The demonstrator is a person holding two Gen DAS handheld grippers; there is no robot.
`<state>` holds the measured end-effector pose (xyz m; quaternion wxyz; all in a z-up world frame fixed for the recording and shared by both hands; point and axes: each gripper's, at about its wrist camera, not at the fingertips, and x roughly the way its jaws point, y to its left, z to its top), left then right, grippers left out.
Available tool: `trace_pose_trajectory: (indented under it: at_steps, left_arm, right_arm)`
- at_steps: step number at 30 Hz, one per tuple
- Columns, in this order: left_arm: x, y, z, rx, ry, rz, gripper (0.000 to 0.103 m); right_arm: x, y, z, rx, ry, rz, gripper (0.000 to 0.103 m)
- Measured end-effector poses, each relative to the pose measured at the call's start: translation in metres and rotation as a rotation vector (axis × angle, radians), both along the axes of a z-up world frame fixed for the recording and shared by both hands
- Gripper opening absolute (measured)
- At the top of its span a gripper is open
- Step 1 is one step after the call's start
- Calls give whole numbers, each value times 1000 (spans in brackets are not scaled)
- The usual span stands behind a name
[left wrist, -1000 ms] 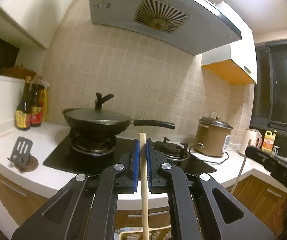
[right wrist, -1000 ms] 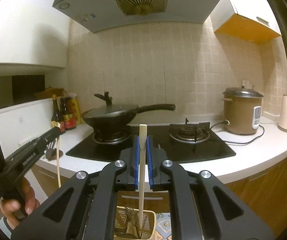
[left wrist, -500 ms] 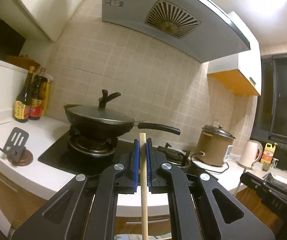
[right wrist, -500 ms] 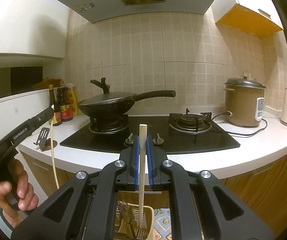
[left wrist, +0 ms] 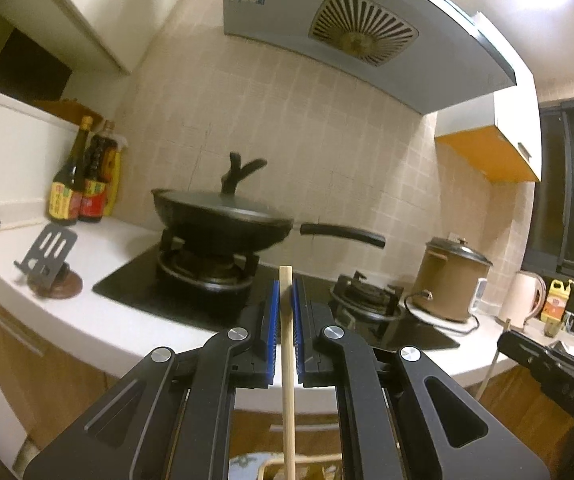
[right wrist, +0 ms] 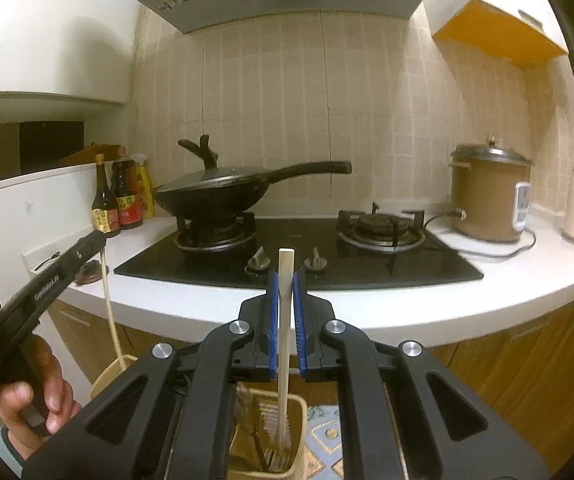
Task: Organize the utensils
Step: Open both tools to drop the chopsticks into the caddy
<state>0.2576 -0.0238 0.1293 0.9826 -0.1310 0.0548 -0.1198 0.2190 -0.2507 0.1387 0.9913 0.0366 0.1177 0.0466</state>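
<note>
Two hand-held grippers, left [left wrist: 285, 296] clamping upright chopstick [left wrist: 288, 380], right [right wrist: 285, 292] clamping another [right wrist: 285, 340]

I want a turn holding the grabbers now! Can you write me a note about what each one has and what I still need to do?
Left gripper: shut on a wooden chopstick, held upright.
Right gripper: shut on a pale chopstick, also upright, its lower end inside the beige utensil basket below the counter edge.
The left chopstick's lower end hangs at a basket's rim; it is unclear if this is the same basket.
Done: both sticks picked up and brought over.
Left: lower each in, then open the grip, one side at a time.
</note>
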Motion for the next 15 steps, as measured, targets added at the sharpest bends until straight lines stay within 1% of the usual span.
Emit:
trace_pose_trajectory:
  at_steps: [3,5,6,7,9,10,11,12,13,15]
  left_arm:
    - [-6,-1,-5,19,29,-29,6]
    - [-9,-2,-6,39,56,-57,17]
    - [-12,-1,-5,38,68,-74,24]
    - [-15,1,-5,33,74,-84,30]
    - [-24,7,-3,20,91,-120,34]
    - [-28,10,-1,16,95,-130,36]
    - [-34,13,1,12,105,-142,37]
    - [-41,16,3,9,115,-153,39]
    - [-47,18,4,5,120,-163,40]
    - [-63,22,8,8,145,-197,43]
  right_arm:
    - [-1,-4,-5,24,37,13,6]
    - [-1,-8,-9,47,77,22,6]
    - [-2,-11,-12,71,105,35,7]
    - [-3,-14,-13,88,126,50,9]
    - [-8,-19,-15,106,164,68,18]
    - [-12,-21,-15,109,170,71,27]
    - [-18,-22,-15,112,173,72,32]
    - [-27,-25,-15,118,177,72,35]
    - [-33,-26,-14,124,184,75,43]
    - [-46,-30,-15,145,204,76,45]
